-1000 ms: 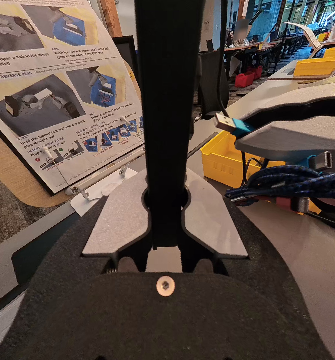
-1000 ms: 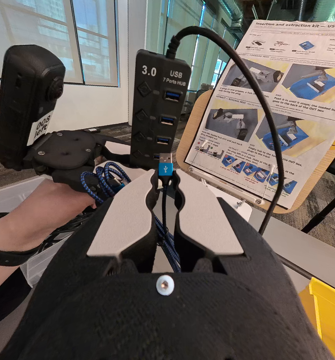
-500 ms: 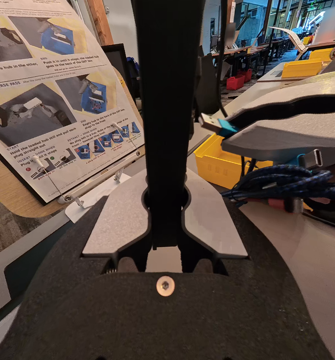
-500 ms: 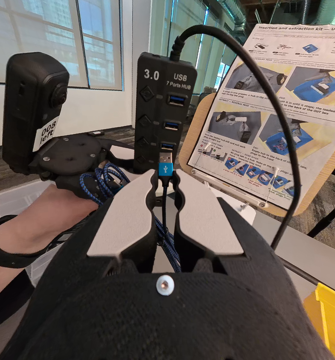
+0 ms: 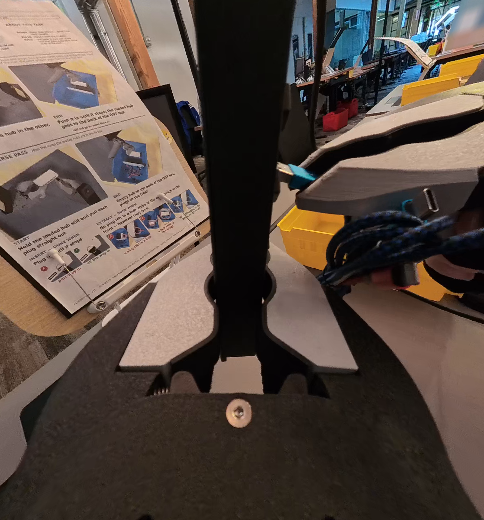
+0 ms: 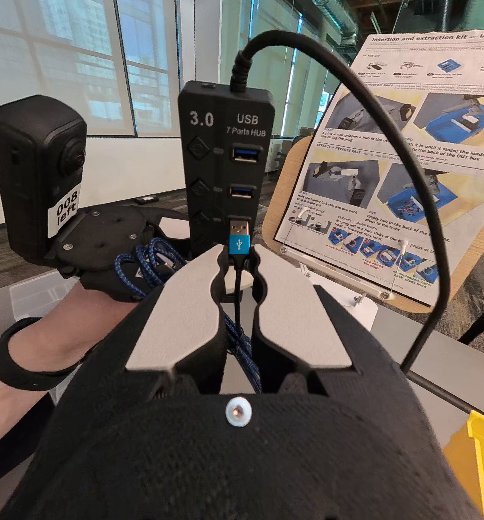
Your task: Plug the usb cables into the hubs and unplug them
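Note:
A black multi-port USB hub (image 6: 224, 157) stands upright. My left gripper (image 5: 239, 281) is shut on its lower end; in the left wrist view the hub (image 5: 241, 168) shows edge-on as a dark bar. My right gripper (image 6: 238, 250) is shut on a blue USB-A plug (image 6: 239, 236). The plug's metal tip is at the mouth of the third port down. In the left wrist view the plug (image 5: 297, 176) reaches the hub's side from the right. Its blue braided cable (image 6: 145, 264) hangs in a coil below. The hub's own black cable (image 6: 376, 126) arcs off to the right.
An instruction sheet on a wooden stand (image 6: 390, 183) leans behind the hub. A yellow bin (image 5: 308, 236) sits on the grey table to the right, and a clear plastic bin (image 6: 32, 292) to the left. A person's hand (image 6: 52, 332) holds the left gripper. My hands' fingertips stand some 5 cm from each other.
The right gripper has carried the blue plug toward the hub, from a gap away to the third port's mouth. Both grips are unchanged.

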